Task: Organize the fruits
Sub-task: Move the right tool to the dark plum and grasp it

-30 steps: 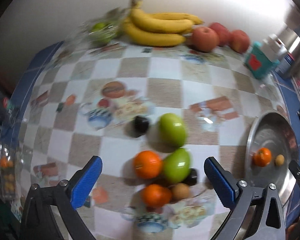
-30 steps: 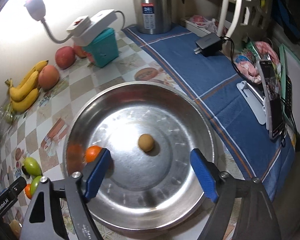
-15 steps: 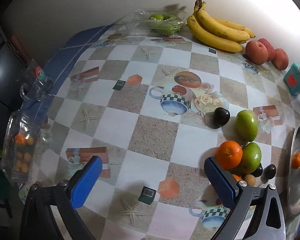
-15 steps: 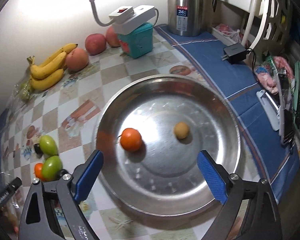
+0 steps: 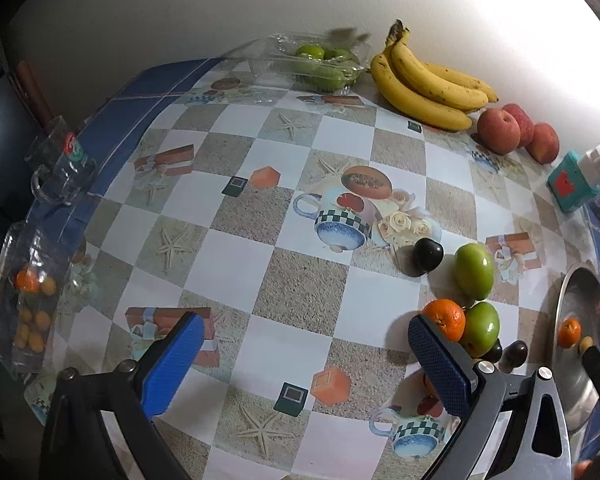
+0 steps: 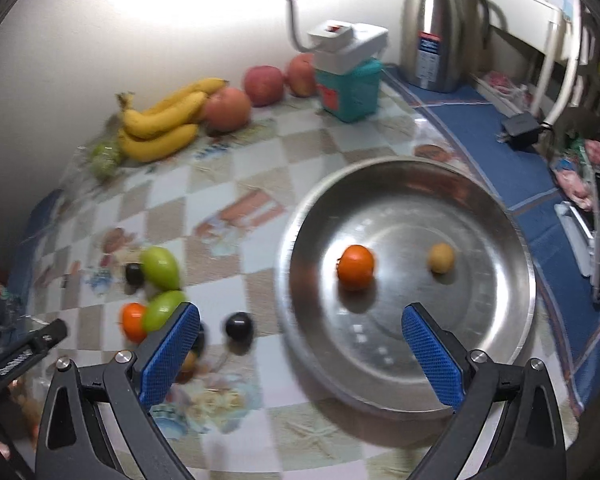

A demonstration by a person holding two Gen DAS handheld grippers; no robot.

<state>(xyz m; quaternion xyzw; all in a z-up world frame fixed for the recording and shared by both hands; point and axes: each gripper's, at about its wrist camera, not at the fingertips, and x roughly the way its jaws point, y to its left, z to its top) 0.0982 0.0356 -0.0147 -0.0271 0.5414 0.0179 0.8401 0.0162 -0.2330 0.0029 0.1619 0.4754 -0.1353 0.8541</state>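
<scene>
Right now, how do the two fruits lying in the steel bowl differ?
The orange fruit is bright orange and clearly bigger; the small tan fruit is dull yellow-brown. The orange fruit lies nearer the bowl's left side, the small tan fruit nearer its centre. Both are round, apart, and untouched by any tongs.

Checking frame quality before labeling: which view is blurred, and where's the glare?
Right wrist: motion-smeared, worst on the green fruits and tablecloth; wall blown out top left, sheen on the steel bowl. Left wrist: sharp; wall overexposed top right behind the bananas; fisheye bends the checks.
</scene>
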